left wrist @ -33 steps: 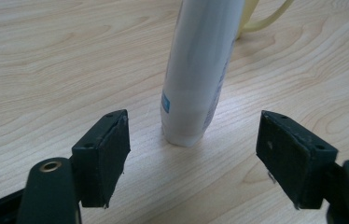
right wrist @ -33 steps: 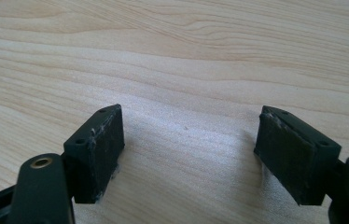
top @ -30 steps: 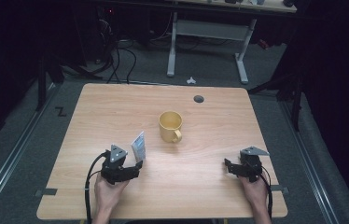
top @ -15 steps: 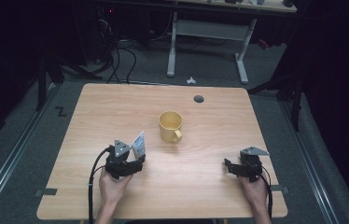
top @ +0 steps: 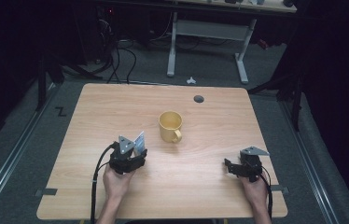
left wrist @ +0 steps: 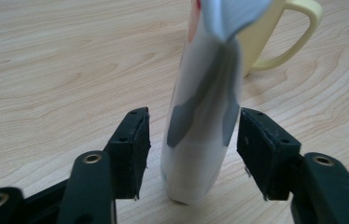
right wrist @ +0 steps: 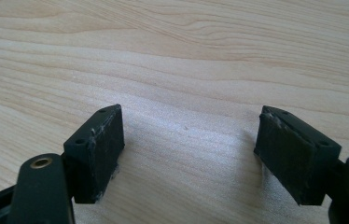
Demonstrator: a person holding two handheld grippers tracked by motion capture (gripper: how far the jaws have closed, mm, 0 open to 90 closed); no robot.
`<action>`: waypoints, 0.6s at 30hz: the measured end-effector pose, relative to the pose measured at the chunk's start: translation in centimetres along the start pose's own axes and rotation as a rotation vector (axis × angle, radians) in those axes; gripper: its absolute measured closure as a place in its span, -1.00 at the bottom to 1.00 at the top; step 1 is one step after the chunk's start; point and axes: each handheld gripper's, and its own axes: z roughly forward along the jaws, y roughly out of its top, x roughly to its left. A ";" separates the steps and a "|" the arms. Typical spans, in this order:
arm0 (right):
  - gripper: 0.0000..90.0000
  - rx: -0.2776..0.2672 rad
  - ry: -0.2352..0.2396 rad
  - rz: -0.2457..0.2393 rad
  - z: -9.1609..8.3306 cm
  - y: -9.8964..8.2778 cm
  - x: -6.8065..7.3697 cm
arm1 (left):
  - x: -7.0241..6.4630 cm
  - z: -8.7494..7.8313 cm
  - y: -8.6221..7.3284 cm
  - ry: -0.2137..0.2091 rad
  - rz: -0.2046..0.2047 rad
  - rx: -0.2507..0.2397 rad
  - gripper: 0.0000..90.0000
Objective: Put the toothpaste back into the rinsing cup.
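Observation:
A slim white packet (left wrist: 200,116) with grey and red print stands upright on the wooden table (top: 93,116), between the jaws of my left gripper (left wrist: 193,135). The jaws have just been closing around it, but a small gap remains on each side and neither pad touches it. From above, the packet (top: 139,141) rises at the tip of the left gripper (top: 139,150), left of the table's middle. Just beyond it stands a yellow mug (top: 170,125), whose handle (left wrist: 303,28) faces the near edge. My right gripper (top: 227,168) rests low at the near right, open, with bare wood between its pads (right wrist: 95,154).
A round grey grommet (top: 198,99) sits in the table top near the far edge. Past the table are a desk's white legs (top: 171,51) and loose cables on the dark floor. A cable (top: 99,168) trails from the left gripper toward the near edge.
My left hand has edged forward and slightly right, bringing its gripper up to the packet. The right hand, mug and packet have stayed where they were.

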 end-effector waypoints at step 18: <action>-0.48 0.000 0.000 0.000 0.0 0.0 0.0 | 0.1 -0.2 0.2 -0.003 0.033 -0.010 0.43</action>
